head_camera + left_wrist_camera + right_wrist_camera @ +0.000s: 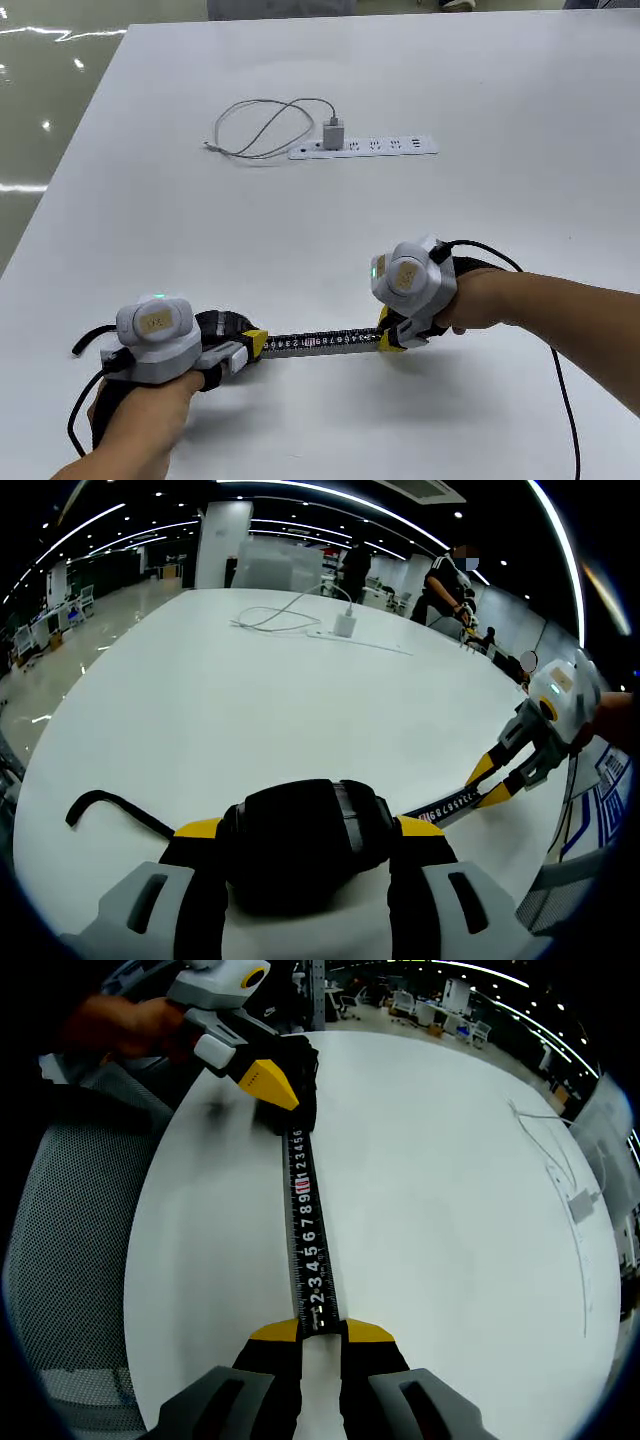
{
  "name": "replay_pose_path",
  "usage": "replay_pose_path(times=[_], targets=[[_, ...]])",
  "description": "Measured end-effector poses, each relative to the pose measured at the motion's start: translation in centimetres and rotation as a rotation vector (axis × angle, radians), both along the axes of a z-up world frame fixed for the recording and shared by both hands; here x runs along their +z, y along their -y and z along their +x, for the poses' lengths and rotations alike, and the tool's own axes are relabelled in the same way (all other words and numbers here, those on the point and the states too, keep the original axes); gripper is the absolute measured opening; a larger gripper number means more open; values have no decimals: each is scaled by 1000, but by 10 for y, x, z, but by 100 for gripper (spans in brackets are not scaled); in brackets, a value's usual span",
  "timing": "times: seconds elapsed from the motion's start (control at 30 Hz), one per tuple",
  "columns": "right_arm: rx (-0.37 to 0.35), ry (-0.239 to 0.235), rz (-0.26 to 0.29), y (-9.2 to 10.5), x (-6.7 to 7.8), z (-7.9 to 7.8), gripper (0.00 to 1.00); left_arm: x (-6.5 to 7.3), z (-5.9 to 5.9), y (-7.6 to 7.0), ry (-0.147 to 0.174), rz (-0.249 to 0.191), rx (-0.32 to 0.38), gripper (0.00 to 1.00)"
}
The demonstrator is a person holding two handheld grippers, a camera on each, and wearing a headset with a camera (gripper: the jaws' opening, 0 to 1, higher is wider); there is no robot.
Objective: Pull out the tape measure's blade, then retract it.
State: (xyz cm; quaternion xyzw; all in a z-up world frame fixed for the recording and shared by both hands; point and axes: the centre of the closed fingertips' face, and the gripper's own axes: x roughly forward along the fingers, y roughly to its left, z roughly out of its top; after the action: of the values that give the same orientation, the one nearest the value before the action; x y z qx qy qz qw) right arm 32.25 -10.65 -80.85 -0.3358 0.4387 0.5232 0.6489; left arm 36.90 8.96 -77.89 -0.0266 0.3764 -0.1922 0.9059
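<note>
Left tongs [305,830] hold tape measure [300,855], right tongs [322,1332] blade [306,1220], near table [155,1260] edge.

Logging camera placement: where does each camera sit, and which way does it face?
Head view: headset, facing down at the table; left hand and right hand show.
Left gripper view: left gripper, facing along its jaws over the tape measure.
Right gripper view: right gripper, facing along the blade its jaws pinch.
Shared: all three show the blade.

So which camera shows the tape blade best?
The right gripper view: the dark numbered metal blade runs up the middle, digits readable, its end pinched by the right gripper. The head view shows it as a thin strip; the left gripper view shows a short stretch beyond the black tape-measure case.
</note>
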Motion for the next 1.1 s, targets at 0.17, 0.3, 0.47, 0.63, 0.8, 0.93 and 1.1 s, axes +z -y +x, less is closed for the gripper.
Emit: replay_pose_path(times=[0.17, 0.3, 0.47, 0.63, 0.8, 0.93, 1.1], targets=[[0, 1, 2, -2, 0, 0, 10, 0, 0, 0, 1, 1, -2, 61], [-4, 2, 2, -4, 0, -1, 10, 0, 0, 0, 1, 2, -3, 61], [-6, -2, 7, -6, 0, 0, 10, 0, -1, 1, 1, 3, -4, 61], [-11, -2, 10, -7, 0, -1, 10, 0, -1, 1, 0, 4, -4, 61], [-9, -4, 14, -8, 0, -1, 10, 0, -1, 1, -1, 3, -4, 61], [-11, -2, 15, -9, 0, -1, 10, 0, -1, 1, 0, 4, -5, 61], [-8, -2, 12, -11, 0, 0, 10, -1, 0, 2, -1, 5, -6, 61]])
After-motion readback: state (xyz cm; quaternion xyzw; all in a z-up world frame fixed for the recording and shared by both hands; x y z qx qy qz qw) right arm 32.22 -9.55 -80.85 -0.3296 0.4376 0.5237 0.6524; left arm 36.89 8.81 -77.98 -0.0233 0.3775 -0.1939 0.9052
